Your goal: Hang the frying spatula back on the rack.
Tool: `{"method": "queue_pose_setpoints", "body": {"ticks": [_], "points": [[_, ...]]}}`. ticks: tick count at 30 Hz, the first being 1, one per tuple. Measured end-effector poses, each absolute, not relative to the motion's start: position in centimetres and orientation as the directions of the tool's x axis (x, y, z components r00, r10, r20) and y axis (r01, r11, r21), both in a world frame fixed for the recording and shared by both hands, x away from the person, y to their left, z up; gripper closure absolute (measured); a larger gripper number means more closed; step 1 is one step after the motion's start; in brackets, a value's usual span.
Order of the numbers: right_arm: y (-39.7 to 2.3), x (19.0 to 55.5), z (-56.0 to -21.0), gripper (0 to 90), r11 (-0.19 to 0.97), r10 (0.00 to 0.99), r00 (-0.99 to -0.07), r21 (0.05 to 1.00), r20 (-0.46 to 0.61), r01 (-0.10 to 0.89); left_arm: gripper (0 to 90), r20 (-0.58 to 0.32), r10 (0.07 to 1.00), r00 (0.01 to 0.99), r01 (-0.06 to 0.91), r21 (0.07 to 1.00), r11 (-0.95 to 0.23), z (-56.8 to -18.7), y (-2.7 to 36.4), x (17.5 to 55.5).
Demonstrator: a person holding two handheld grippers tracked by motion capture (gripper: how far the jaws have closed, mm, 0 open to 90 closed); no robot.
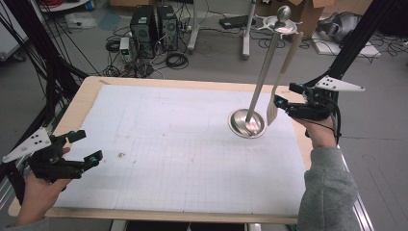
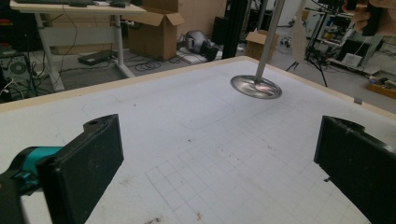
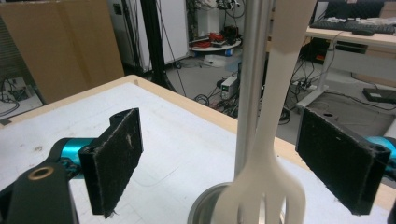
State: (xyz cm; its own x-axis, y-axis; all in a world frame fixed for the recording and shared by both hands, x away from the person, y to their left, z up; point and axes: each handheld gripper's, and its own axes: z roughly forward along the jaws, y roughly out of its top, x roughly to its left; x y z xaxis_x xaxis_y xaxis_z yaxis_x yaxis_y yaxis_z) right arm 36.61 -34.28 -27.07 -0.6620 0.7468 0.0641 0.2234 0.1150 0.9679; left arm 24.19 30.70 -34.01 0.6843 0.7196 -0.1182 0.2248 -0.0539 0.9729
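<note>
Both grippers are black w/ teal blocks at the jaw mounts, and each carries a white three-cornered plate w/ dark dots on top: left gripper (image 1: 89, 147), right gripper (image 1: 284, 95). Jaw pads are flat, black & fuzzy-faced; a brass-ringed hole sits on the right gripper's body. Black cable trails off the right one, and that arm wears a grey sleeve (image 1: 327, 192).

Cream slotted spatula (image 3: 275, 140) hanging beside a shiny silver stand (image 1: 247, 122). White mat (image 1: 183, 149) printed with a faint grey grid, on a pale wood table (image 1: 77, 103). Both grippers black with teal fittings: left gripper (image 1: 85, 147), right gripper (image 1: 286, 95). Sleeve (image 1: 327, 192) grey.
</note>
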Motion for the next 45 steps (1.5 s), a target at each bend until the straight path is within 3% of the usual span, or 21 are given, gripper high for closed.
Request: {"method": "queue_pose_setpoints", "body": {"ticks": [9, 14, 26, 45], "points": [[-34.3, 34.2, -28.0, 14.0, 0.107, 0.749, -0.661, 0.976, 0.046, 0.190, 1.8, -0.128, 0.714, 0.688, 0.222, 0.974, -0.040, -33.9, 30.4, 24.9], [-34.5, 32.7, -29.1, 11.6, 0.098, 0.791, -0.611, 0.981, 0.024, 0.166, 1.8, -0.122, 0.709, 0.694, 0.212, 0.976, -0.039, -33.6, 30.1, 25.2], [-34.0, 28.9, -33.0, 11.6, 0.097, 0.755, -0.653, 0.977, 0.050, 0.188, 1.8, -0.116, 0.700, 0.704, 0.190, 0.981, -0.028, -33.4, 29.7, 25.8], [-34.4, 24.4, -35.1, 11.6, 0.078, 0.721, -0.689, 0.981, 0.070, 0.180, 1.8, -0.102, 0.671, 0.735, 0.162, 0.986, -0.028, -33.4, 29.0, 26.1]]}}
